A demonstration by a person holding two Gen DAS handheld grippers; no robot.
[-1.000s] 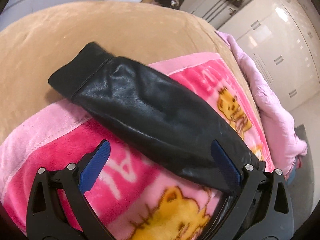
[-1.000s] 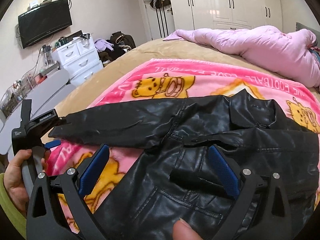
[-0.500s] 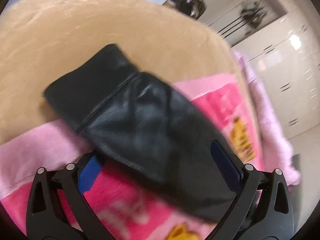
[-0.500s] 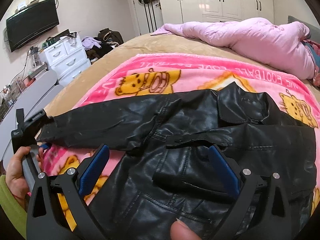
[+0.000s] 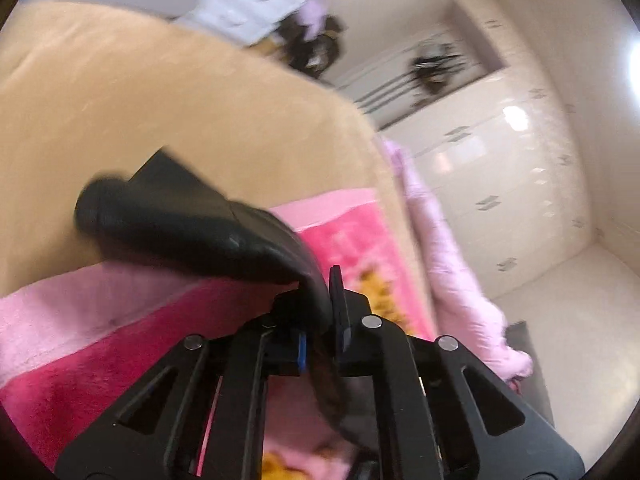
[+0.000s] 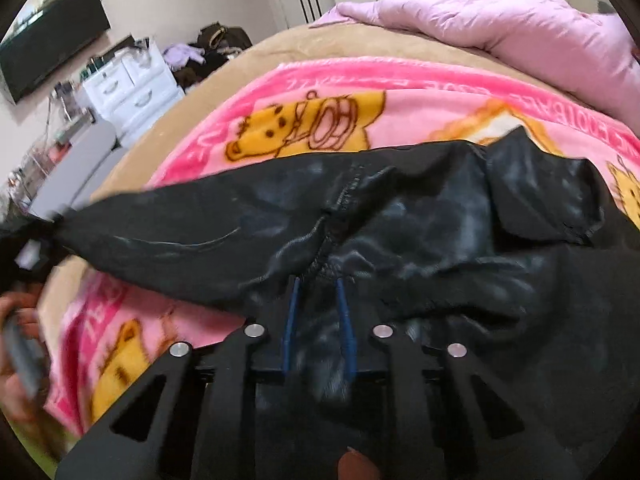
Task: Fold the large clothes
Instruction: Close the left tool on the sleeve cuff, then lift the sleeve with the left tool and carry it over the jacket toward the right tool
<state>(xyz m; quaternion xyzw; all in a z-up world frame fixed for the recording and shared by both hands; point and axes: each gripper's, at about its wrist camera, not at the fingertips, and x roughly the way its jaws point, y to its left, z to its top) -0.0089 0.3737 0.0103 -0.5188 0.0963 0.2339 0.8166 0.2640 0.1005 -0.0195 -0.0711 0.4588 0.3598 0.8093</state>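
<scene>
Black jacket on pink blanket; sleeve stretched leftward, pinched by left gripper; right gripper clamped on the armpit seam.

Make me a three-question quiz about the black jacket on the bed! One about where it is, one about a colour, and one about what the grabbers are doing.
1. What does the black jacket lie on?
A. the floor
B. a pink cartoon blanket
C. a white dresser

2. What colour are the pads on the right gripper?
A. blue
B. red
C. green

3. What is the left gripper doing?
A. hanging wide open
B. holding a pillow
C. pinching the sleeve

Answers:
1. B: pink blanket shows all around the jacket.
2. A: two blue strips press into the leather near the armpit.
3. C: its fingers are shut with black sleeve between them.
</scene>
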